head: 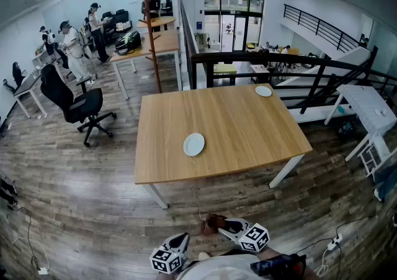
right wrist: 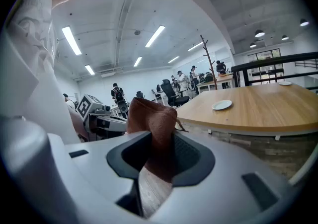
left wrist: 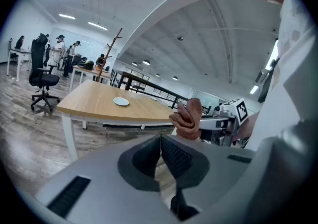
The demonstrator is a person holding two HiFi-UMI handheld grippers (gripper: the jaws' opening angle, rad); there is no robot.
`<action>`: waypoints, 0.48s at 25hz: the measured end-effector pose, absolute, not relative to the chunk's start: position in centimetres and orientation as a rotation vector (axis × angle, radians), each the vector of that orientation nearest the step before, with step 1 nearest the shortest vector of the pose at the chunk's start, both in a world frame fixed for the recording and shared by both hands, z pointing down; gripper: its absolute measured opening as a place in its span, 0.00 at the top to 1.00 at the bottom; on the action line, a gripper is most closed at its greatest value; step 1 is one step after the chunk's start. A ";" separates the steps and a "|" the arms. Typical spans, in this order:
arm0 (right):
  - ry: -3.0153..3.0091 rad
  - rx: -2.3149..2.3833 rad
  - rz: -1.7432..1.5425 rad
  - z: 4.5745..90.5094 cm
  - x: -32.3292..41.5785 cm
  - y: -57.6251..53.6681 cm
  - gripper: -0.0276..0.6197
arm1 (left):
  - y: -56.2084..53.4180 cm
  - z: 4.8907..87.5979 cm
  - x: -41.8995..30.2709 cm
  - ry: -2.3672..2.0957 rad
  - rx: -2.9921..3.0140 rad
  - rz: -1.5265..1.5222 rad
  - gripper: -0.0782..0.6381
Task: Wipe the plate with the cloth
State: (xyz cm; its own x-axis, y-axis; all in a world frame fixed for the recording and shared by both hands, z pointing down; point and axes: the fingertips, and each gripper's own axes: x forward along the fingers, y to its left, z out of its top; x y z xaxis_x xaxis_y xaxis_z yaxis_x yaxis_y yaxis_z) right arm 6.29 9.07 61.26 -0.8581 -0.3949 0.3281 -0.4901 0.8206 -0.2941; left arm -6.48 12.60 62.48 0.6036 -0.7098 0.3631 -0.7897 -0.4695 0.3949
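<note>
I hold the brown cloth point(right wrist: 151, 118) pinched in my right gripper point(right wrist: 161, 156), ready to wipe. My left gripper point(left wrist: 160, 156) has its jaws pressed together on nothing. The white plate point(head: 193, 144) sits on the wooden table point(head: 236, 123), well apart from both grippers. Around it is an open office with a plank floor point(head: 93, 179).

Bright overhead strip lighting, fisheye-warped edges

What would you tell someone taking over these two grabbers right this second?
Right gripper: shut on the brown cloth.
Left gripper: shut, empty.
Plate: on the wooden table near its front edge, nothing touching it; a second plate sits at the far corner.
Done: cloth gripped.
Left: step up to the table, which is some way ahead, and wipe the plate.
</note>
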 end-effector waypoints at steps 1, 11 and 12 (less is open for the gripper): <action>-2.752 0.684 0.541 61.4 6.5 9.3 0.76 | 12.7 62.5 -6.2 -1.184 2.304 0.200 0.87; -2.849 0.787 0.569 59.3 9.6 9.5 0.76 | 13.2 61.6 -2.5 -1.152 2.342 0.210 0.87; -2.843 0.788 0.564 59.4 9.7 9.5 0.76 | 13.2 61.5 -2.5 -1.152 2.345 0.210 0.87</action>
State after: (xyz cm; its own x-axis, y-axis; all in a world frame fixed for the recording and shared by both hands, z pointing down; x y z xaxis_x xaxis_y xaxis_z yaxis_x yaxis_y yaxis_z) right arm 9.68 9.55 59.43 -0.8535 -0.4685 0.2282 -0.5201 0.7929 -0.3176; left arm -2.47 13.25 61.55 0.6270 -0.6947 0.3526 -0.7744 -0.5067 0.3789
